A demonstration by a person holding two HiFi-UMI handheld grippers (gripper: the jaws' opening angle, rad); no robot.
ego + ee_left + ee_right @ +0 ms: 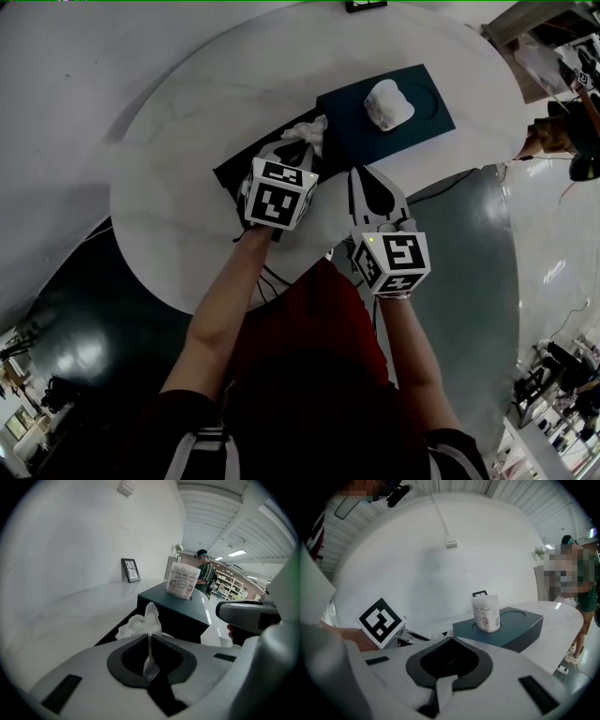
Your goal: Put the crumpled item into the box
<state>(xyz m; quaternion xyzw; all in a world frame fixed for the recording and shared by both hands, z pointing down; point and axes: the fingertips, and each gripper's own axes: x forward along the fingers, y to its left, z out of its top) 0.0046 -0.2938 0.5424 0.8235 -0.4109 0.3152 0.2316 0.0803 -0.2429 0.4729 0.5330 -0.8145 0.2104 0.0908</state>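
A crumpled white tissue (307,134) (140,623) is pinched in my left gripper (298,148) (149,633), which is shut on it. It hangs just left of the dark teal box (384,127) (180,611) (508,627), over a lower dark tray edge (232,173) (112,632). A white printed tissue pack (388,103) (182,581) (486,613) stands upright in the oval recess on the box's top. My right gripper (367,176) (451,639) is shut with nothing in it, on the near side of the box and to the right of the left gripper.
The round white table (187,141) ends close behind both grippers. A small framed picture (131,569) stands at the far rim. A person (204,571) stands beyond the table by shelves. A dark cable (441,183) runs under the table's right edge.
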